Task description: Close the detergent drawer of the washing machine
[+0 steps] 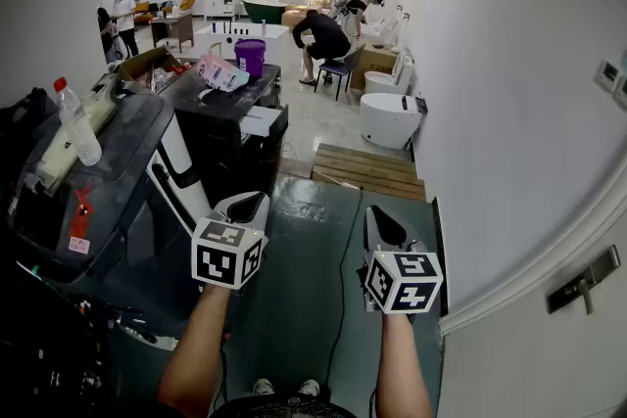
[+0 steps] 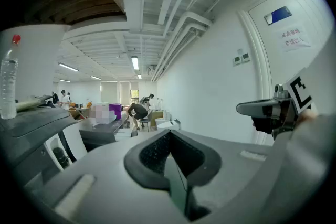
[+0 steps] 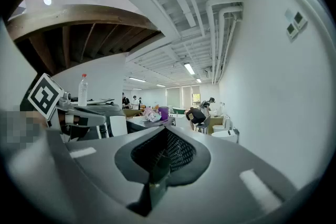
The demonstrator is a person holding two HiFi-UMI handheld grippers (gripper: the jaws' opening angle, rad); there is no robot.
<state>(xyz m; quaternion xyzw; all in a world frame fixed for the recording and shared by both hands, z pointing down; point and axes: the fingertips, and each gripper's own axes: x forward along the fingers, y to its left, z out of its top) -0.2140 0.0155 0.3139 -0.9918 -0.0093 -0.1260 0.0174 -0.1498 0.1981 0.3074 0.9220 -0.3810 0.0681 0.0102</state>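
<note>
The washing machine [image 1: 98, 181] stands at the left in the head view, with a dark grey top and a clear bottle [image 1: 76, 122] on it. A white part [image 1: 181, 166] juts out of its front toward the aisle and looks like the detergent drawer pulled out. My left gripper [image 1: 245, 208] hovers over the floor just right of that part, apart from it, jaws shut and empty. My right gripper [image 1: 384, 225] hangs further right, also shut on nothing. In the left gripper view the shut jaws [image 2: 169, 139] point down the room, as they do in the right gripper view [image 3: 167, 136].
A dark cabinet [image 1: 235, 113] bearing a purple bucket [image 1: 250, 54] stands beyond the machine. A wooden pallet [image 1: 367, 169] and a white toilet [image 1: 390, 119] lie ahead. A white wall runs along the right. A black cable [image 1: 343, 279] crosses the green floor. People work at the back.
</note>
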